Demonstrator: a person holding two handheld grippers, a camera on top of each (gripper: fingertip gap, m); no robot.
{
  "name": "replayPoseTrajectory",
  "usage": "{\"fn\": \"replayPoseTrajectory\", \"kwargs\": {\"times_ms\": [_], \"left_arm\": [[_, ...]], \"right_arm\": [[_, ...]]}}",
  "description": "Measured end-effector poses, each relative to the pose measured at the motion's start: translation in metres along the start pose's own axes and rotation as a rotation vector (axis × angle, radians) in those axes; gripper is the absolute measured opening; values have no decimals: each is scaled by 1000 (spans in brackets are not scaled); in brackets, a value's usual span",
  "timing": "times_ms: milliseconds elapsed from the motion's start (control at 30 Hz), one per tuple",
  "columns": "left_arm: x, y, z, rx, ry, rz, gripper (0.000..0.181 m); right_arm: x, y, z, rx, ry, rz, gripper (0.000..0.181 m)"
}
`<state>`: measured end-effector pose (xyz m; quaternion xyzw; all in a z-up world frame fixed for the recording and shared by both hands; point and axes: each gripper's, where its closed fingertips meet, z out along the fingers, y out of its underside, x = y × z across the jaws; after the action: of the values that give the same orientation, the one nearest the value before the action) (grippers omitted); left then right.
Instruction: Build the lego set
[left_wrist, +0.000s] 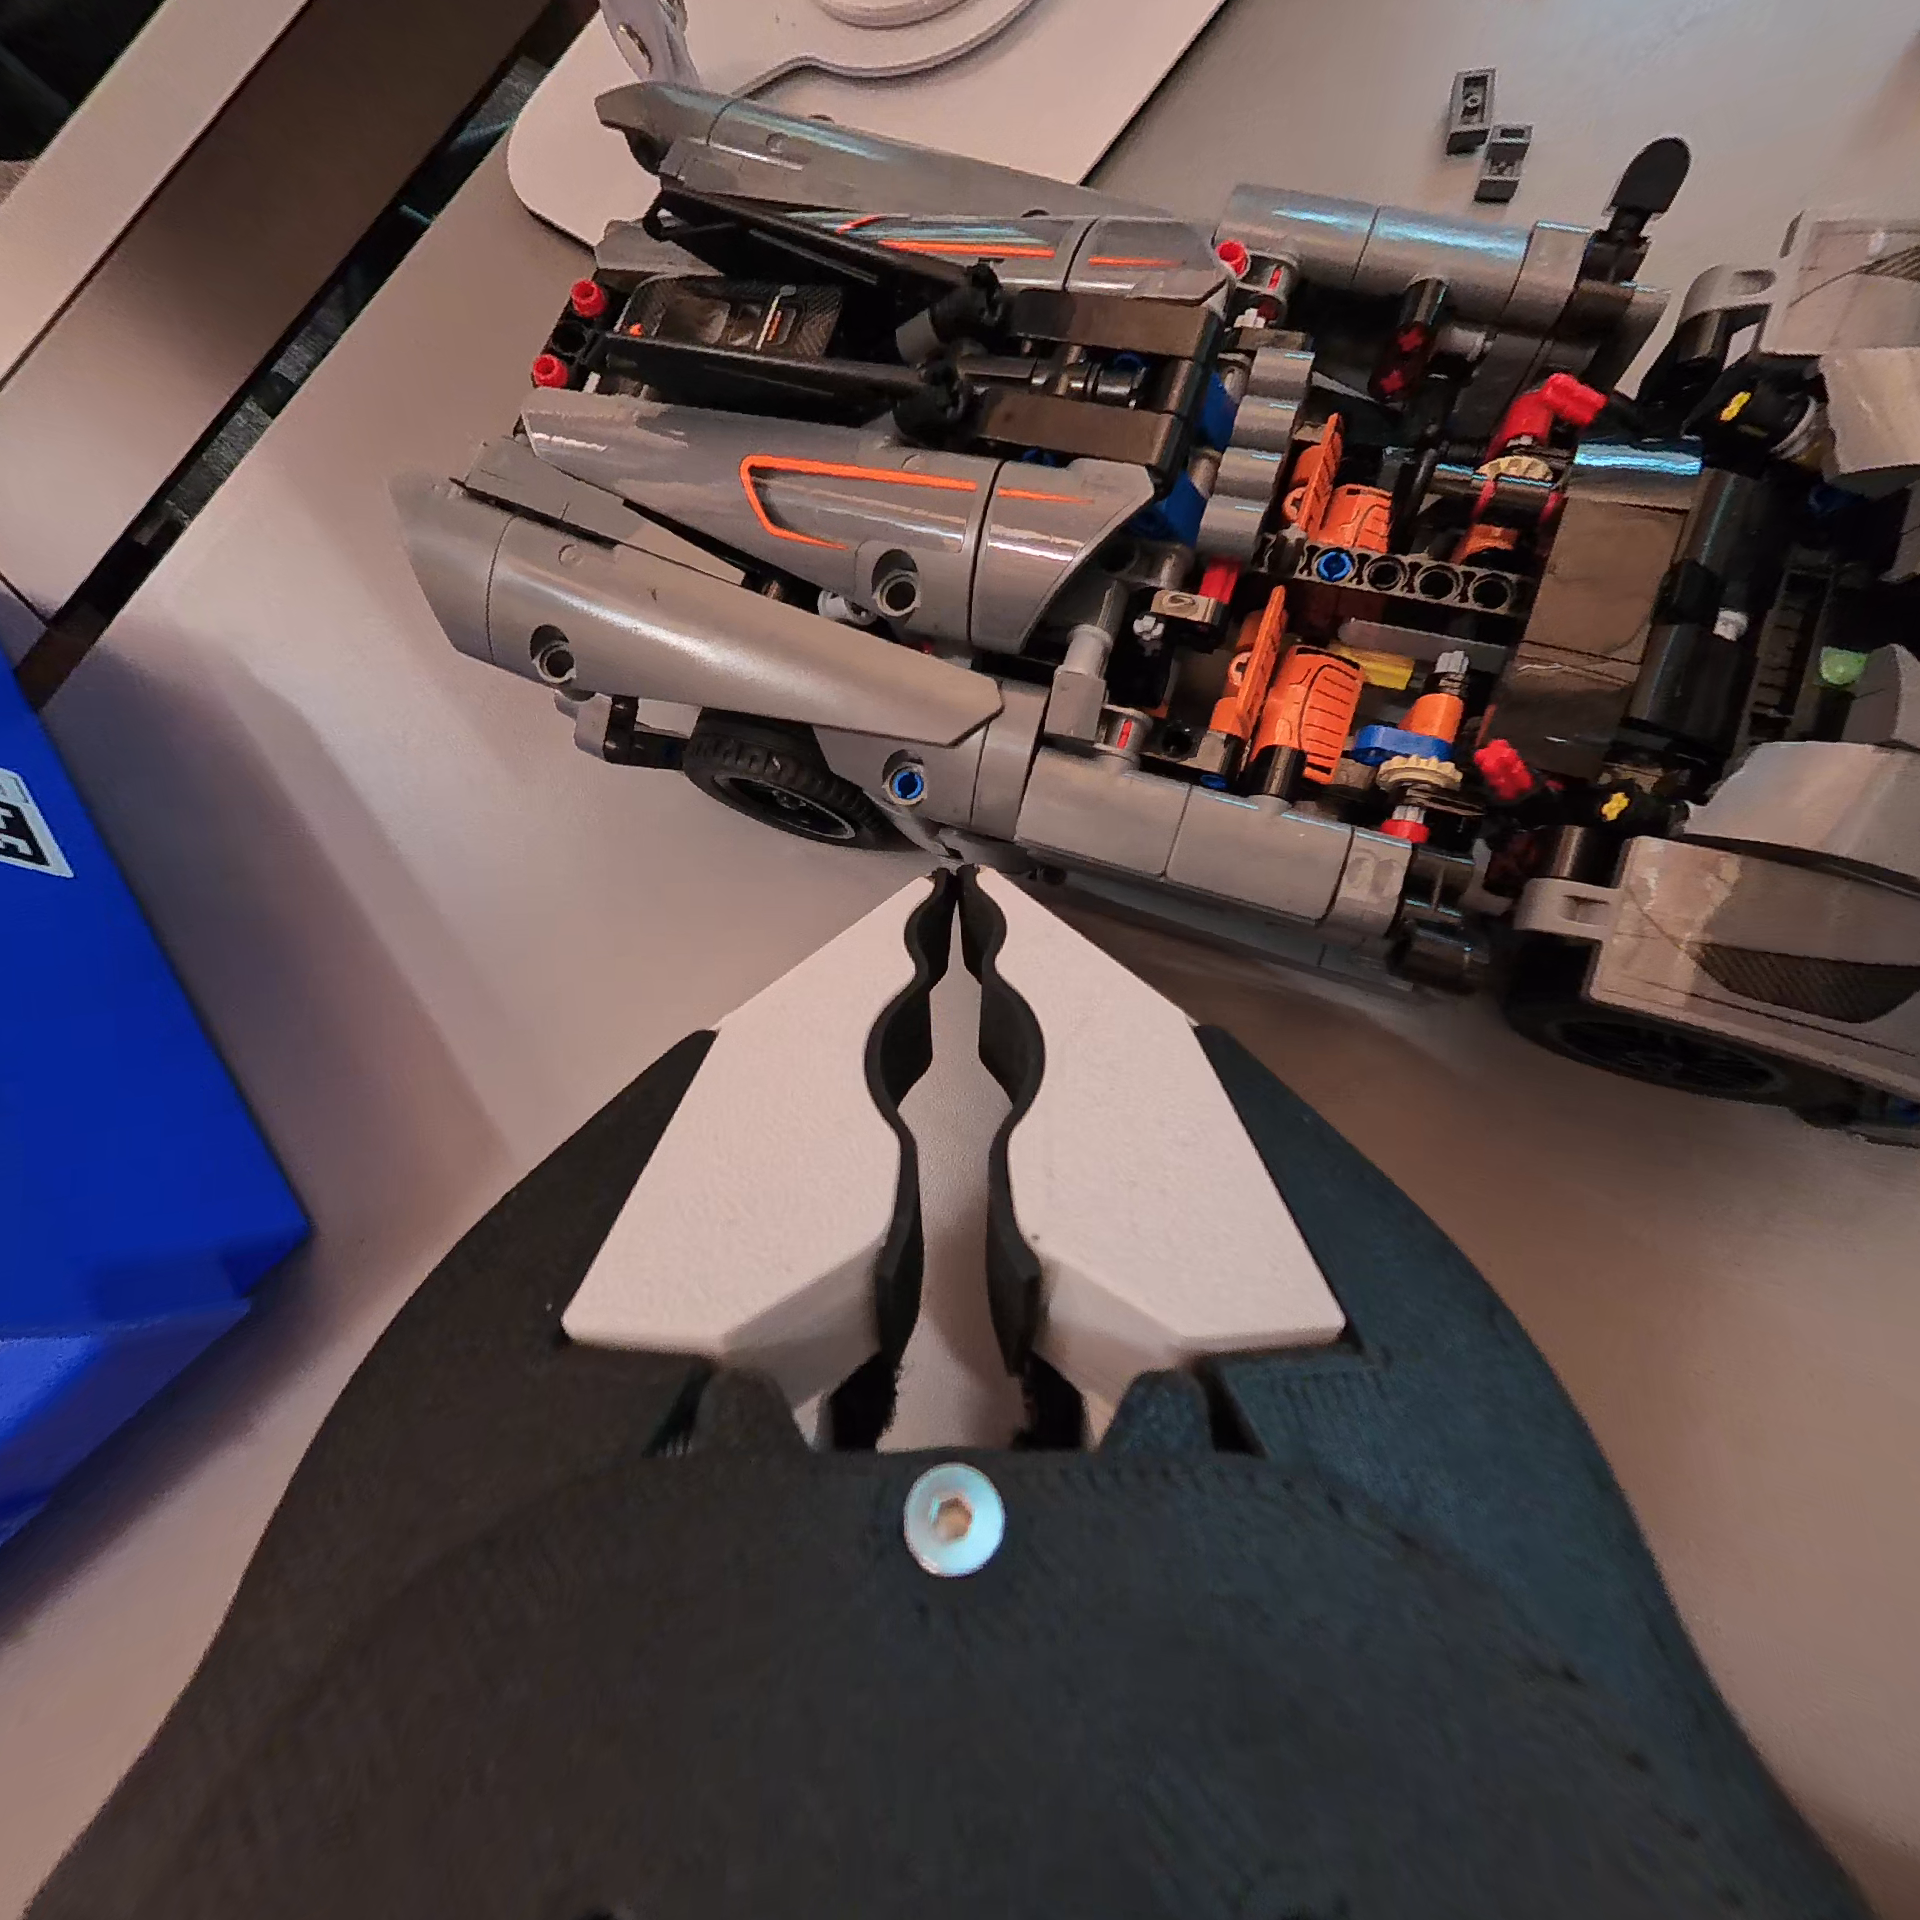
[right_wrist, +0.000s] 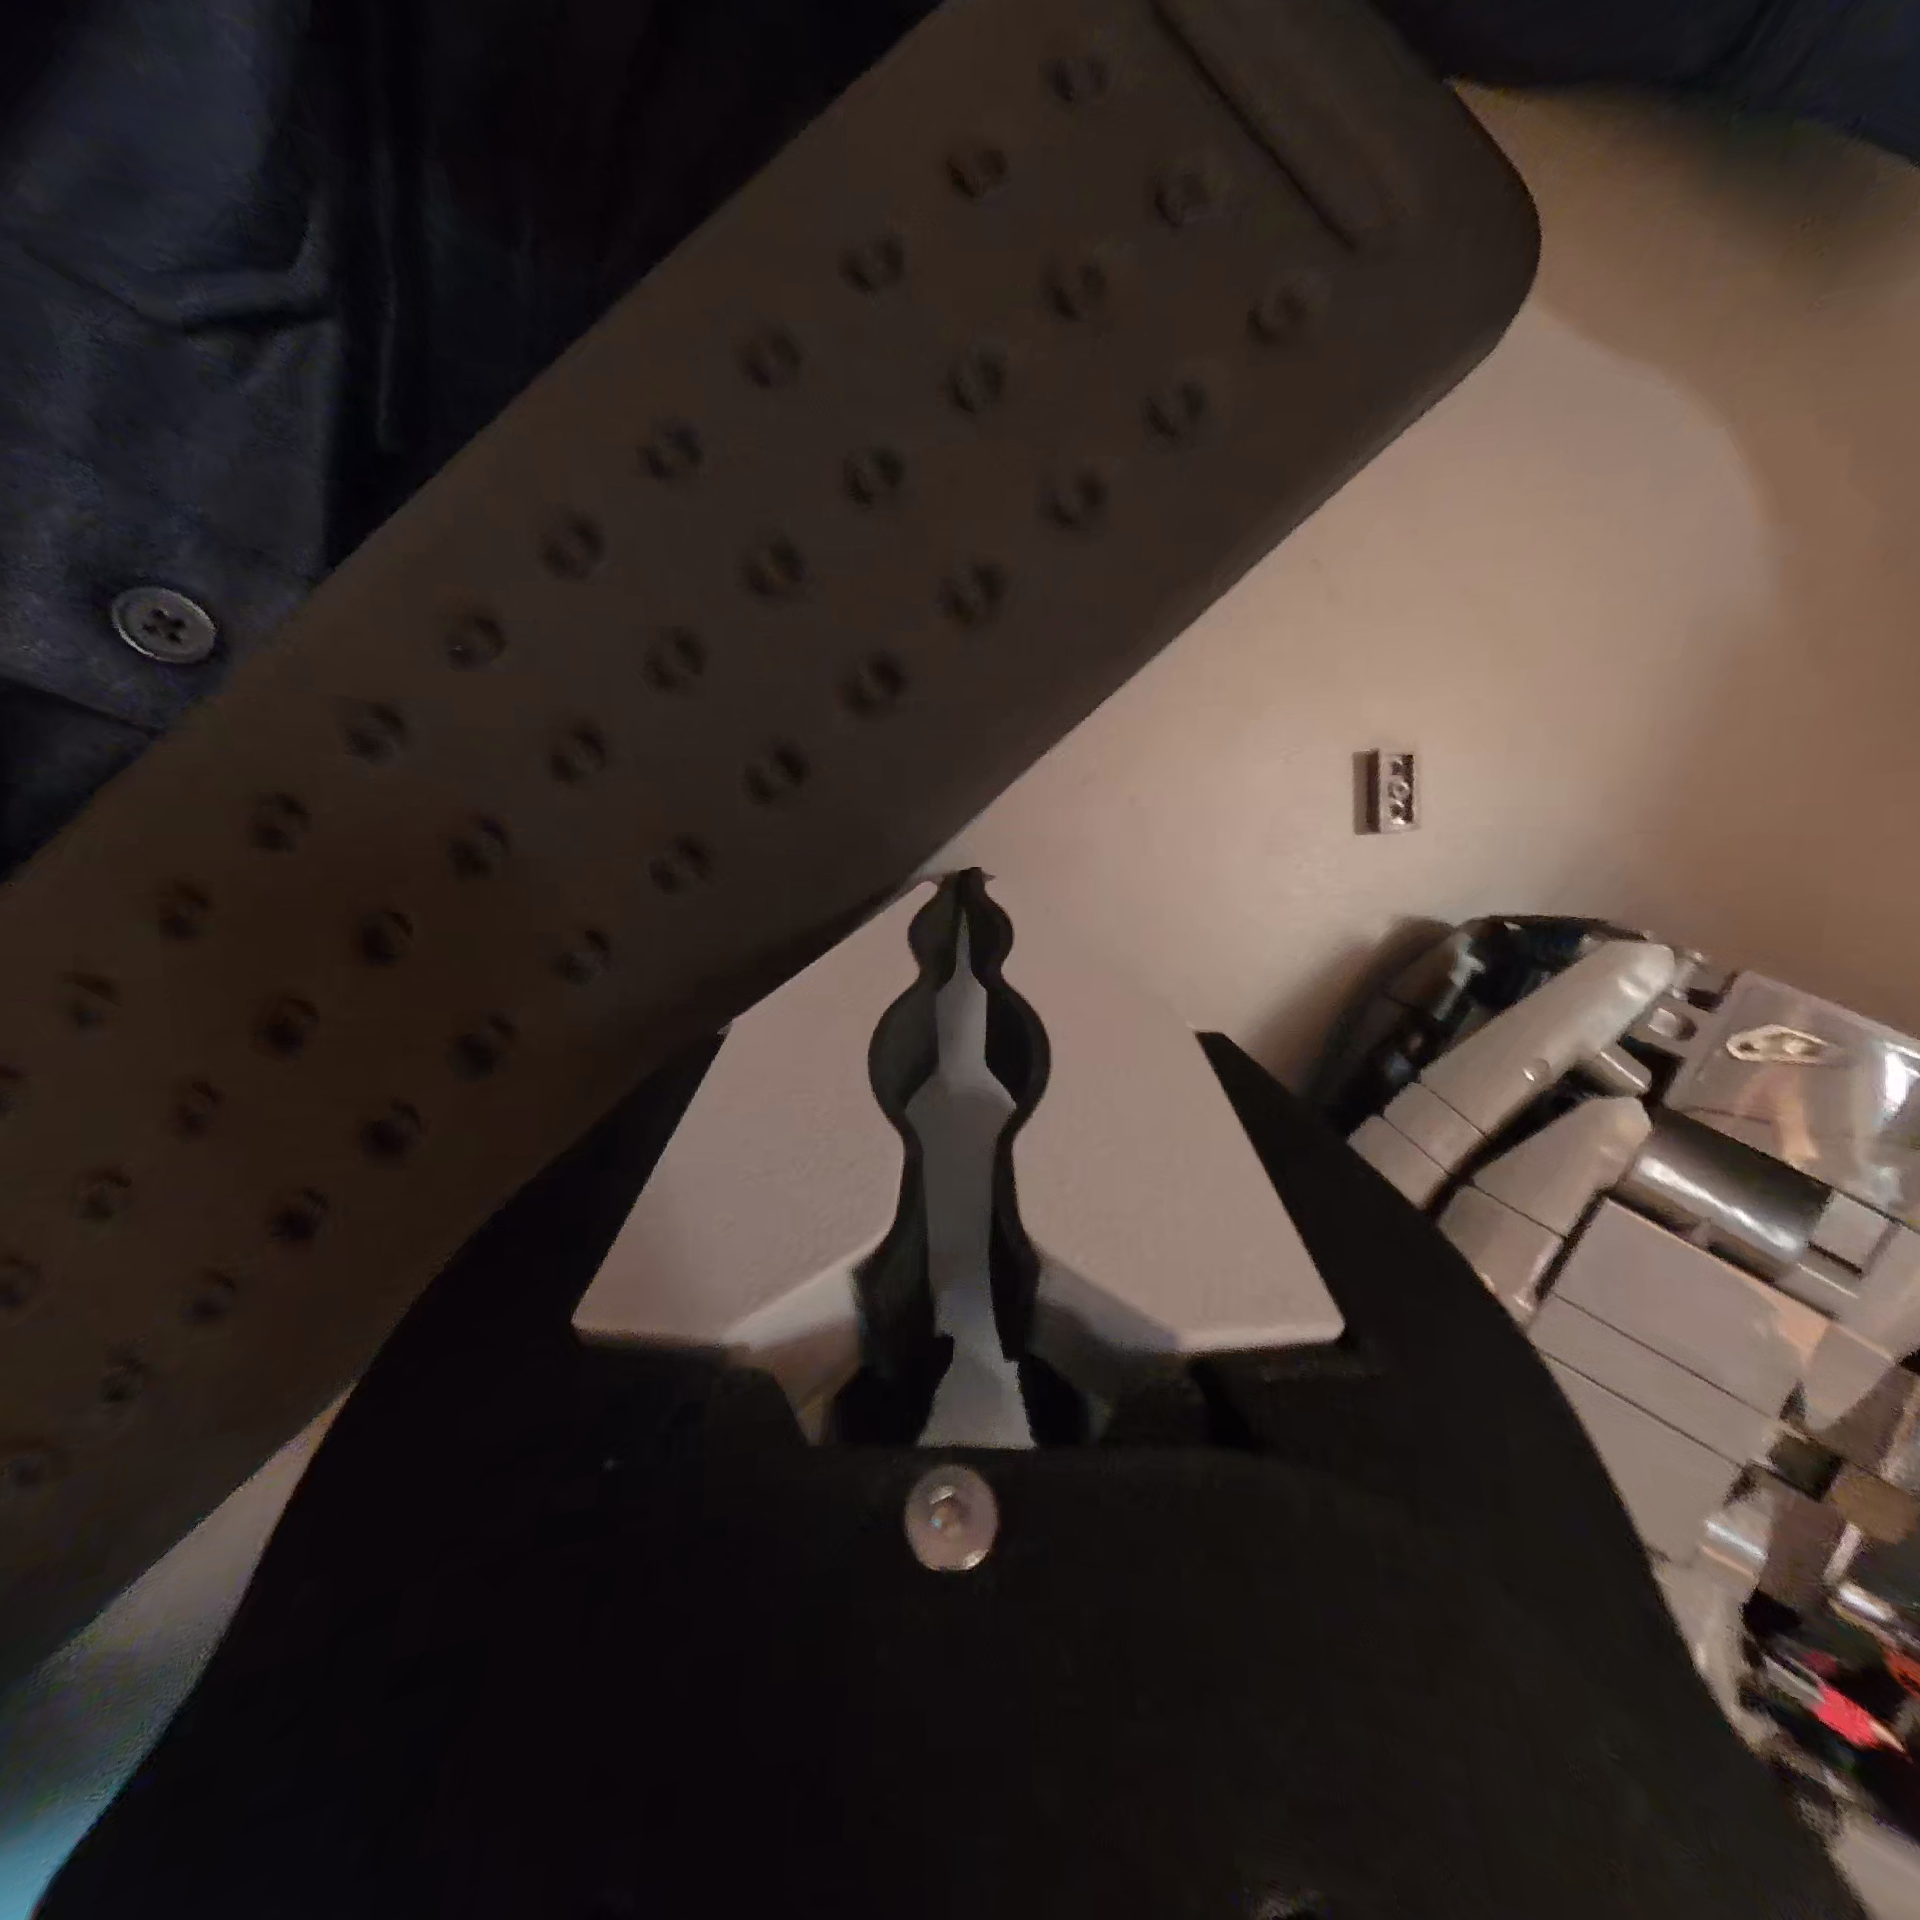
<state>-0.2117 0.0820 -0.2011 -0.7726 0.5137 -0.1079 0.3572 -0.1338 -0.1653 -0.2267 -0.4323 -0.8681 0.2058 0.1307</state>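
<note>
A grey Lego car (left_wrist: 1039, 499) with orange stripes and orange seats stands on the pale table (left_wrist: 416, 935) in the left wrist view. My left gripper (left_wrist: 956, 883) is shut, with its tips right at the car's lower side edge behind the front wheel (left_wrist: 779, 790). I see nothing between its pads. In the right wrist view my right gripper (right_wrist: 968, 885) is shut above the table, at the edge of a dark studded mat (right_wrist: 623, 571). Nothing shows in its grasp. A small grey plate (right_wrist: 1387, 792) lies on the table beyond it. Part of the car (right_wrist: 1662, 1195) shows at the lower right.
Two small grey pieces (left_wrist: 1486, 135) lie on the table beyond the car. A blue box (left_wrist: 104, 1091) stands at the left. A pale mat (left_wrist: 831, 114) lies behind the car. A person's dark shirt (right_wrist: 156, 416) fills the upper left of the right wrist view. My right tips are roughly 8 cm from the small grey plate (right_wrist: 1387, 792).
</note>
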Motion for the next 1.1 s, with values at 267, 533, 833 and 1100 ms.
{"fn": "replayPoseTrajectory", "kwargs": {"times_ms": [267,533,833,1100], "left_arm": [[0,0,0,2,2,2,0],[2,-12,-36,116,-50,-83,0],[64,-19,-63,297,-99,-231,2],[80,-7,-51,277,-124,-273,6]], "right_arm": [[-4,1,-7,21,-37,17,23],[2,11,-13,-4,15,58,31],[-6,0,-2,72,10,78,28],[-11,-6,0,84,8,68,37]]}}
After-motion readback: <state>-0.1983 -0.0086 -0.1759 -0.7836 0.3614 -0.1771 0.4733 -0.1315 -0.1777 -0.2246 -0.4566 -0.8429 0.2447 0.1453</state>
